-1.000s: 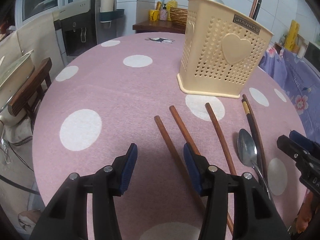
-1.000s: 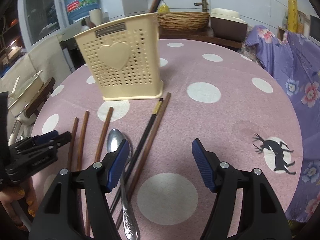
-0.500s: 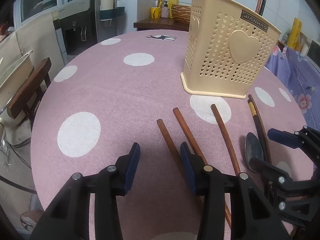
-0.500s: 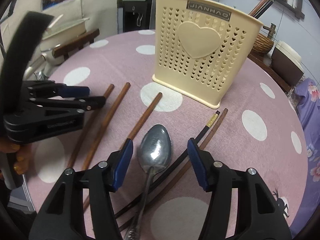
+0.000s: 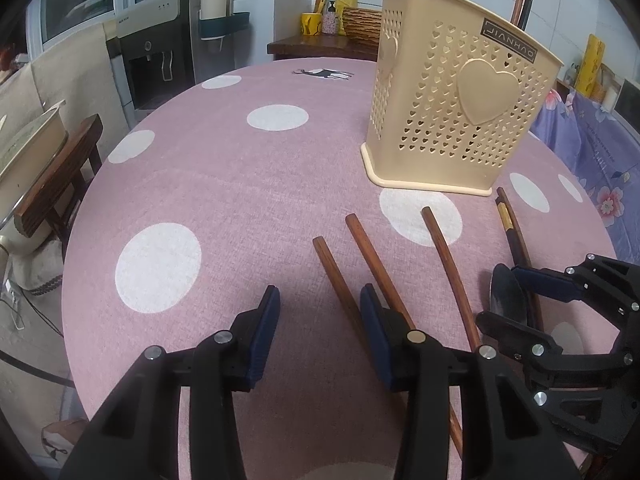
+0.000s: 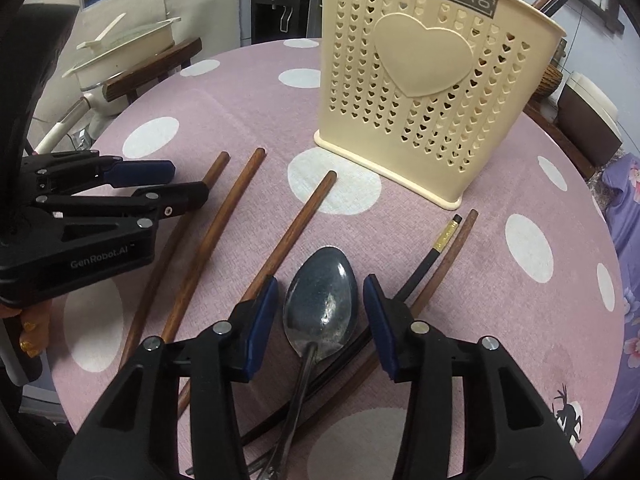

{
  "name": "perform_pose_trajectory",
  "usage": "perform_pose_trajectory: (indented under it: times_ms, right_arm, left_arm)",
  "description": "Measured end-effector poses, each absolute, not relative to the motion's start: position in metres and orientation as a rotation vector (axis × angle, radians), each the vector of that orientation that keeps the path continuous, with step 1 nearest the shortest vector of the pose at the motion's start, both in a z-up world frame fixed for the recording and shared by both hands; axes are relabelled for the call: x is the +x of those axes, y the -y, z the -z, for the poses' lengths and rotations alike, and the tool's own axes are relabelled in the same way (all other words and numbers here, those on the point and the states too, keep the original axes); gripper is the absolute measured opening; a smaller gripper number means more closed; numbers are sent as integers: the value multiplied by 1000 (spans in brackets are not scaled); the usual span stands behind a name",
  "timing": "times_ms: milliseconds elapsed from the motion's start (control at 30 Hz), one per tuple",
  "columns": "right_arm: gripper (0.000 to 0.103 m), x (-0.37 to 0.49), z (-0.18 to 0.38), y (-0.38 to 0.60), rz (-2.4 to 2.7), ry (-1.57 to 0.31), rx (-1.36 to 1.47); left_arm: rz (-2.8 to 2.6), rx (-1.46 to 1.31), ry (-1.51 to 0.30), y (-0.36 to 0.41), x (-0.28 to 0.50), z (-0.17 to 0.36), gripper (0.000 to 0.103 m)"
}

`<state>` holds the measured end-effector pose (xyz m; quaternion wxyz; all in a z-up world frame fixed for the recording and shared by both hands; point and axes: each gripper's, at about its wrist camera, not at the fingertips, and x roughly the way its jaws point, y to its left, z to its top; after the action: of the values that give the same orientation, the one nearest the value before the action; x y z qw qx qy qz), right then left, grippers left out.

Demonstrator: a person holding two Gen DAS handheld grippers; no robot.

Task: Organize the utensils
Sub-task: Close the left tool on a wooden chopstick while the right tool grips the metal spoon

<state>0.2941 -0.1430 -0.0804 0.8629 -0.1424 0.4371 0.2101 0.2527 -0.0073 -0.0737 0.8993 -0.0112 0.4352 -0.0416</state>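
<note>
Chopsticks [image 5: 523,6] — upright in holder [image 5: 460,92]

Pink polka-dot tablecloth [image 5: 248,184] covered the round table, water dispenser [image 5: 160,56] stood behind, wooden chair [image 5: 52,184] at left, wicker basket [image 5: 360,20] on sideboard, floral purple cloth [image 5: 600,160] at right.

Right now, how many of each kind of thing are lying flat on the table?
Brown wooden chopsticks: 4
Black chopstick with gold band: 1
Metal spoon: 1
Total: 6
</note>
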Motion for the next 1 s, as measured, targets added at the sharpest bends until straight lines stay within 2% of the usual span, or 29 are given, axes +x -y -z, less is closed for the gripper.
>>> perform_pose_trajectory:
  times_ms: [133, 267, 600, 833, 1000]
  right_arm:
    - [44, 303, 81, 146, -424, -984, -212]
    - [38, 301, 81, 143, -407, -990, -212]
    - [38, 302, 80, 140, -373, -1009, -188]
    - [38, 300, 81, 142, -359, -1002, -177]
    - [38, 298, 81, 144, -349, -994, -177]
  left_arm:
    - [92, -29, -914, 5, 255, 73, 42]
    - [83, -9, -921, 9, 258, 73, 42]
    - [70, 32, -933, 18, 267, 74, 35]
    - [57, 36, -937, 19, 270, 73, 16]
    - [54, 26, -939, 20, 272, 72, 13]
